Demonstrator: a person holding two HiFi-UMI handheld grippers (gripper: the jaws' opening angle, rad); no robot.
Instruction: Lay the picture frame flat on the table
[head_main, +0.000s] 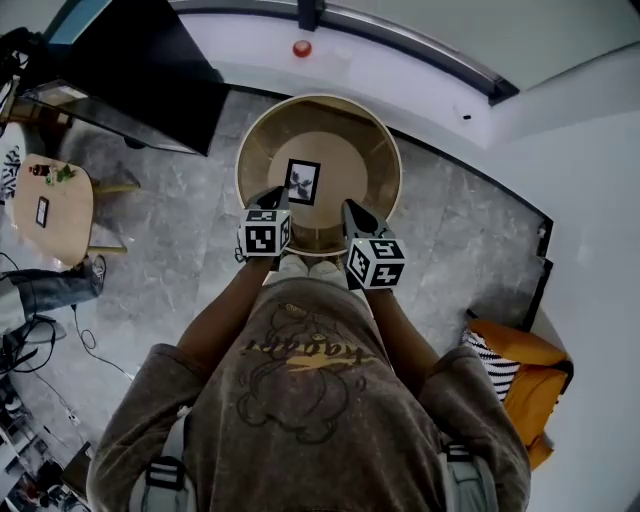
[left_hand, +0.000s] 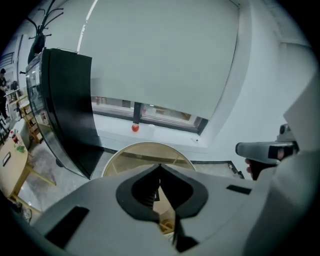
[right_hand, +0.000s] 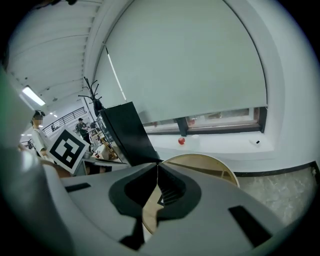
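Nearest, head view: person's sweatshirt (head_main: 300, 390), both forearms reaching forward over the near edge of the round table (head_main: 385, 160).

Left gripper (head_main: 278, 198) and right gripper (head_main: 351, 207) hang side by side above the table's near edge, clear of the top. They are apart from each other, marker cubes toward the camera. This view does not settle how the jaws stand.

Left gripper view: left gripper (left_hand: 160, 165) has its jaws pressed together at the tips with nothing between them. The right gripper (left_hand: 265, 150) shows at the right edge of this view.

Right gripper view: right gripper (right_hand: 158, 163) likewise has its jaws closed tip to tip and empty.

Picture frame (head_main: 302, 181) lies flat on the table, about mid-table and a little left of centre, well clear of the raised rim. Black border, pale mat, dark plant motif. Only the head view shows it plainly; in both gripper views the jaws cover that part of the tabletop.

Table rim appears beyond the jaws in both gripper views (left_hand: 150, 146) (right_hand: 210, 161).

Farther: black cabinet (head_main: 140, 75) beyond the table's far-left edge.

Farthest: red ball (head_main: 302, 48) on the window sill, seen in all three views (left_hand: 135, 128) (right_hand: 181, 141).
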